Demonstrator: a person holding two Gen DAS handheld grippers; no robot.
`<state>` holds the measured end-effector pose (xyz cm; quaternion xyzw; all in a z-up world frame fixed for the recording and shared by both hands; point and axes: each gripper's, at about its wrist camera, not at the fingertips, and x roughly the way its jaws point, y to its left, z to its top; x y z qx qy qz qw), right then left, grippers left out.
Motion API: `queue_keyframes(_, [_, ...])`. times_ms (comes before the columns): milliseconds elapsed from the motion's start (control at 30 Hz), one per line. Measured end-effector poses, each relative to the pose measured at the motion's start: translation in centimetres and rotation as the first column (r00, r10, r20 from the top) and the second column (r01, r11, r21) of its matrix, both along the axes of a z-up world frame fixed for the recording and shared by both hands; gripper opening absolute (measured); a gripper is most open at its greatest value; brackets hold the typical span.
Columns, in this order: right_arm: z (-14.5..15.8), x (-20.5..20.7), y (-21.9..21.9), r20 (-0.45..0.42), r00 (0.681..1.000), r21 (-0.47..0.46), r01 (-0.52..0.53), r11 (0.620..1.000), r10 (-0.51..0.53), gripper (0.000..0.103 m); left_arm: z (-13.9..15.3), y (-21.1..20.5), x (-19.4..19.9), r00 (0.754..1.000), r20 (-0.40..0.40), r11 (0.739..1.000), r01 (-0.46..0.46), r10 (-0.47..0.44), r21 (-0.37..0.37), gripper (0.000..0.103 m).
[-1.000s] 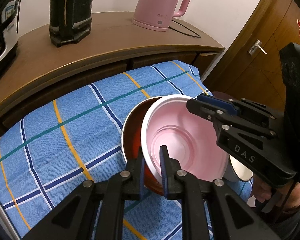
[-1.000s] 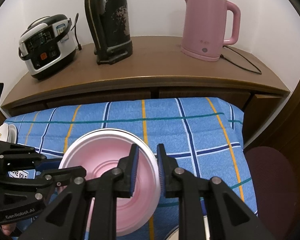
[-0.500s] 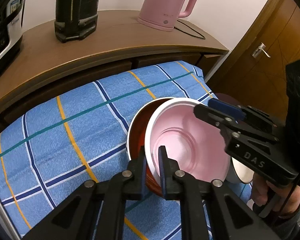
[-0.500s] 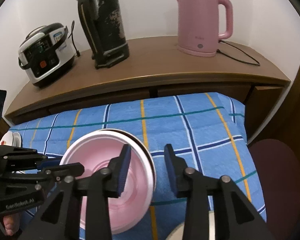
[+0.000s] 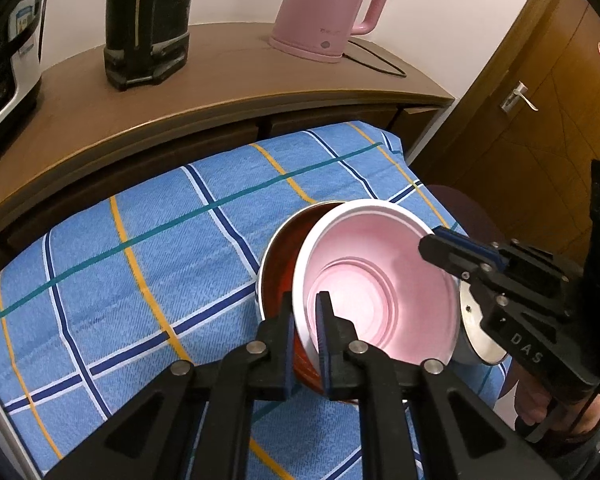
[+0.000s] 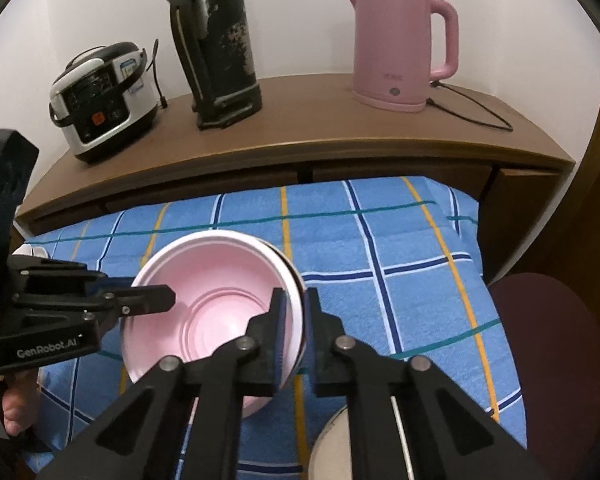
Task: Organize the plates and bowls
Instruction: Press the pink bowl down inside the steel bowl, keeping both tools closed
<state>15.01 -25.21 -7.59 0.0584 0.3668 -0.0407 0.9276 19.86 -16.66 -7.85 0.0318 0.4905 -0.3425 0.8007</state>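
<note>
Pink bowl point(image 5: 380, 280) with a white outer wall and rim sits tilted inside a wider bowl with a reddish-brown interior point(image 5: 280, 264), near the right end of a blue checked cloth point(image 5: 140, 264) crossed by yellow, navy, white and teal stripes. In the left wrist view, the left gripper point(image 5: 305, 320) has its two fingers drawn close together and clamped on the near rim of the pink bowl, one finger outside the wall and one inside. The right gripper point(image 6: 296, 320) grips the opposite edge of the same bowl; its jaws have just been closing, and its fingers now pinch the white rim between them. In the left wrist view the right gripper point(image 5: 436, 246) reaches in from the right, with part of the person's hand point(image 5: 540, 408) visible beneath its handle. A metal bowl point(image 5: 476, 336) lies just beside the pink bowl on its right, partly hidden behind that gripper. At the far left edge of the cloth, a small white dish point(image 6: 30, 250) shows, mostly covered. Behind the cloth stands a wooden cabinet point(image 6: 300, 136) holding a black-and-white rice cooker point(image 6: 100, 100), a tall dark thermos point(image 6: 216, 48) and a pink electric kettle point(image 6: 396, 44) with a black cord. A wooden door point(image 5: 548, 92) with a metal handle stands to the right.
</note>
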Motion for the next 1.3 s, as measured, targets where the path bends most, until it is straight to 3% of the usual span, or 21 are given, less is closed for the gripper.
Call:
queue_keyframes(200, [-0.1,-0.3,-0.2,0.012,1.000,0.012,-0.006,1.000,0.006,0.006,0.2,-0.8,-0.7,0.997,0.075,0.999,0.021,-0.024,0.048,0.011])
queue_keyframes(300, [-0.1,-0.1,0.0,0.004,1.000,0.004,-0.012,1.000,0.012,0.006,0.5,-1.4,-1.7,0.984,0.171,0.992,0.027,-0.047,0.120,0.012])
queue_keyframes(433, [-0.1,0.1,0.0,-0.001,1.000,-0.005,-0.015,1.000,0.015,0.006,0.1,-2.0,-2.2,0.969,0.233,0.980,0.036,-0.082,0.194,0.016])
queue_keyframes(733, [-0.1,0.6,0.3,-0.016,0.999,-0.018,-0.035,0.999,0.035,0.006,0.0,-1.8,-1.7,0.966,0.246,0.976,0.030,-0.085,0.217,0.017])
queue_keyframes(967, [-0.1,0.7,0.5,-0.024,0.999,-0.037,-0.038,0.999,0.038,0.006,-0.2,-2.7,-3.0,0.937,0.320,0.952,0.041,-0.143,0.304,0.022])
queue_keyframes(1100, [-0.4,0.8,0.5,-0.035,0.998,-0.028,-0.051,0.998,0.050,0.006,-0.1,-2.6,-2.7,0.930,0.350,0.950,-0.003,-0.112,0.312,0.022])
queue_keyframes(1200, [-0.4,0.9,0.6,-0.034,0.998,-0.032,-0.053,0.998,0.052,0.006,-0.6,-2.1,-1.8,0.957,0.271,0.962,0.026,-0.102,0.271,0.022])
queue_keyframes(1300, [-0.3,0.9,0.6,-0.034,0.998,-0.033,-0.056,0.998,0.055,0.006,-0.7,-2.0,-1.5,0.963,0.254,0.967,0.025,-0.092,0.253,0.022])
